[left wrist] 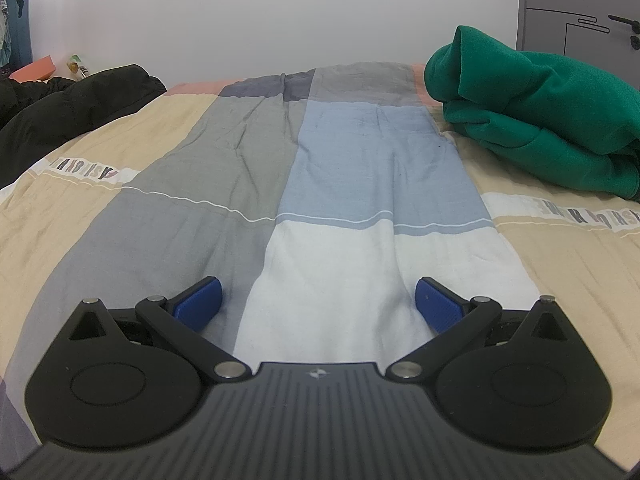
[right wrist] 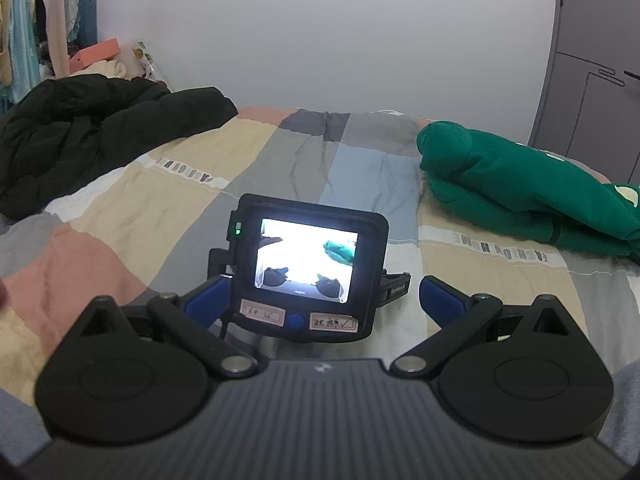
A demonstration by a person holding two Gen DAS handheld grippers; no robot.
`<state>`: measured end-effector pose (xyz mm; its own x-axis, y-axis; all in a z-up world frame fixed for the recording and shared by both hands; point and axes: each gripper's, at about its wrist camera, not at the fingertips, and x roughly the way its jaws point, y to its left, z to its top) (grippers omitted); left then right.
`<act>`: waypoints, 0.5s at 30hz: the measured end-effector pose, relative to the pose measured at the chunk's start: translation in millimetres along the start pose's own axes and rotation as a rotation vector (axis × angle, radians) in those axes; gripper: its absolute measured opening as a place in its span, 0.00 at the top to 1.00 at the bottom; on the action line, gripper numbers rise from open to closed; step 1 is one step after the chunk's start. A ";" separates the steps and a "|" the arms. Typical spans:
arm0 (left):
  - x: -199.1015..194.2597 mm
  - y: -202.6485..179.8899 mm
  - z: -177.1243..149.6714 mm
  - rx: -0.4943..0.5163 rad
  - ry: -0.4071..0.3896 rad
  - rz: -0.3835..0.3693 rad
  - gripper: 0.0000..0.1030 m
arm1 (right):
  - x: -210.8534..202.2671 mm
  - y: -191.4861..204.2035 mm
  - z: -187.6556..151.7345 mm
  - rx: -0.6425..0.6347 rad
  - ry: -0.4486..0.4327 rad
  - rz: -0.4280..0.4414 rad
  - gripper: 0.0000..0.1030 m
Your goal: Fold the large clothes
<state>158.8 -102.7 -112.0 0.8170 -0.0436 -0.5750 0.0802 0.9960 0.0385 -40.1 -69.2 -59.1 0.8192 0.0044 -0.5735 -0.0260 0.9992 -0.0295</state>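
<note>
A folded green sweatshirt point(left wrist: 536, 128) lies on the right of the patchwork bedspread point(left wrist: 312, 168); in the right wrist view the green sweatshirt point(right wrist: 520, 184) sits at right too. A crumpled black jacket point(left wrist: 68, 104) lies at the left, seen also as the black jacket point(right wrist: 92, 140). My left gripper point(left wrist: 318, 304) is open, low over the bedspread, nothing between its blue pads. My right gripper point(right wrist: 322, 300) is open behind the left gripper's camera unit point(right wrist: 308, 268), whose lit screen faces me.
A white wall point(left wrist: 280, 12) rises behind the bed. A grey door point(right wrist: 600, 80) stands at right. Hanging clothes point(right wrist: 36, 20) fill the far left, with an orange box point(right wrist: 96, 54) and small items beside them. Bare bedspread point(right wrist: 160, 200) lies between the two garments.
</note>
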 end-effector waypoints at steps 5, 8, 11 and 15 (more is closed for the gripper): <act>0.0 0.0 0.0 -0.001 -0.001 -0.001 0.00 | 0.3 5.8 -6.1 -0.028 -0.017 -0.024 0.00; 0.0 -0.1 0.0 0.000 -0.001 0.000 0.00 | 0.6 9.6 -9.9 -0.042 -0.019 -0.036 0.00; -0.1 0.0 0.0 -0.001 -0.001 -0.001 0.00 | -0.7 12.5 -12.6 -0.057 -0.026 -0.052 0.00; 0.2 -0.2 -0.1 -0.001 -0.001 -0.001 0.00 | -0.3 10.1 -13.0 -0.053 -0.020 -0.044 0.00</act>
<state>158.9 -102.9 -112.2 0.8178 -0.0442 -0.5738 0.0802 0.9961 0.0376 -48.1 -59.6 -69.8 0.8316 -0.0385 -0.5540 -0.0193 0.9950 -0.0982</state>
